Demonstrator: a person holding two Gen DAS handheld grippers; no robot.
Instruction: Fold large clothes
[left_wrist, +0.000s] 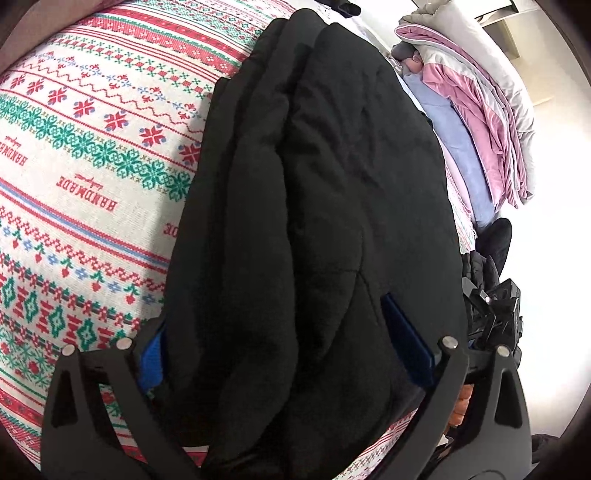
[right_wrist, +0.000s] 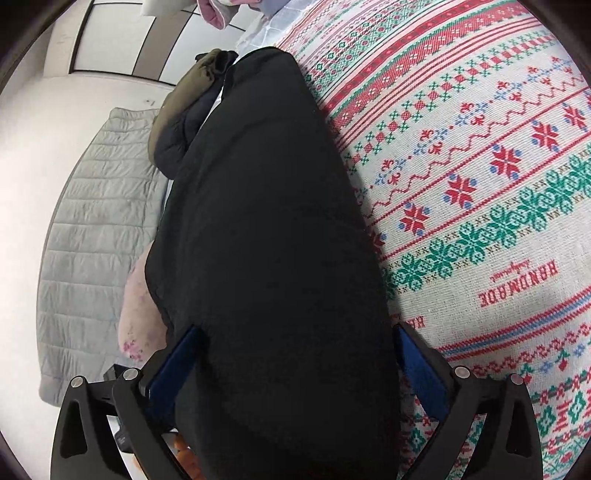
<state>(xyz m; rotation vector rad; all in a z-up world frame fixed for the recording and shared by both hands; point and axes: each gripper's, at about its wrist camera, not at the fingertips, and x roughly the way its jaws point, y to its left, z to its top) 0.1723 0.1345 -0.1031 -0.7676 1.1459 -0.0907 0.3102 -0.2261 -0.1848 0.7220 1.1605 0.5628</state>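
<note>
Between the spread fingers of the left claw (left_wrist: 284, 354), in the left wrist view, lies a folded black garment (left_wrist: 314, 206), its bulk running straight ahead from the claw over a cross-stitch patterned cloth (left_wrist: 92, 155) in red, green and white. The blue pads stand wide on either side of the fabric and do not appear to press it, so the claw is open with the garment between its fingers. Ahead and to the right of the claw sits a heap of pink and grey bedding (left_wrist: 480, 110), with a blue cloth (left_wrist: 454, 147) beside it. In the right wrist view the right claw (right_wrist: 295, 369) is likewise open, its blue pads flanking the same black garment (right_wrist: 266, 240) without clamping it. The patterned cloth (right_wrist: 480, 166) spreads to the right of this claw. To its left a grey quilted blanket (right_wrist: 96, 221) lies on the pale floor (right_wrist: 55, 110), and an olive and dark padded coat (right_wrist: 184, 110) rests ahead, touching the black garment's far left edge.
</note>
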